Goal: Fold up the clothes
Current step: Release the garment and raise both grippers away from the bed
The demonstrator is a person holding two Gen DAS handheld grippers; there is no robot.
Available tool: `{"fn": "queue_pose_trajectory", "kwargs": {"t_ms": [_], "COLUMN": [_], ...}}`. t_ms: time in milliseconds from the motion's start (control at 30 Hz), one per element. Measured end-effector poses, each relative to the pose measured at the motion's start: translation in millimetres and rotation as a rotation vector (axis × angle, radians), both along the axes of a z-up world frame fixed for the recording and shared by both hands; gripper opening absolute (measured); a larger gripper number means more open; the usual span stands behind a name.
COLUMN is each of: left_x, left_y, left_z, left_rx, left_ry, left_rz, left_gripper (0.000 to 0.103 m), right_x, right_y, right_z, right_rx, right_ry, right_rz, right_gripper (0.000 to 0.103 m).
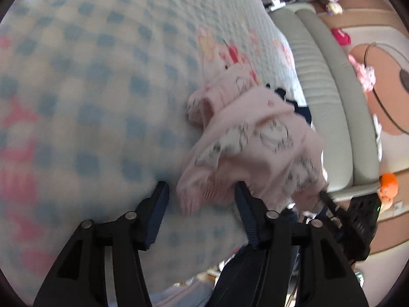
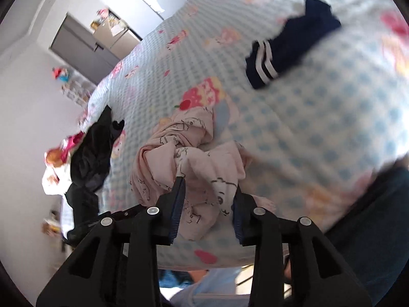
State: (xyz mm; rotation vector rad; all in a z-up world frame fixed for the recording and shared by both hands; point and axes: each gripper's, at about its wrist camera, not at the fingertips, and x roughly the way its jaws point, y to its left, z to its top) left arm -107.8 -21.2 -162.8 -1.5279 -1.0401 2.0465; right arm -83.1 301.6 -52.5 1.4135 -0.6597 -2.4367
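In the left wrist view our left gripper point(image 1: 202, 192) stands spread, and the crumpled pink garment point(image 1: 250, 143) lies on the bed point(image 1: 89, 89) near its edge, just ahead of the fingers and not pinched. In the right wrist view our right gripper point(image 2: 208, 192) is also spread, with the garment behind the gap and a navy piece point(image 2: 288, 43) well apart. We judge folding has not started; next we must find an edge and spread it flat. We read no writing.

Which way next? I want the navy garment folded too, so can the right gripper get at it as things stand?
Probably yes. The navy garment lies alone on the checked bedspread, beyond the pink garment bunched before the open right gripper; nothing covers it, though the gripper must pass over that heap.
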Motion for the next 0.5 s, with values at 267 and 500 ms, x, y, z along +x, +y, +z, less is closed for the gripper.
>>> {"fn": "queue_pose_trajectory", "kwargs": {"t_ms": [267, 500], "left_x": [-3, 29], "left_y": [15, -8], "left_z": [84, 261], "left_rx": [0.006, -0.127], "left_ry": [0.196, 0.670], "left_rz": [-0.042, 0.064], "left_gripper": [0.009, 0.008], "right_x": [-15, -6], "right_y": [-22, -3], "right_z": [3, 115], "right_rx": [0.073, 0.014], "right_ry": [0.044, 0.384], "right_rz": [0.062, 0.074], "right_gripper": [0.007, 0.004]}}
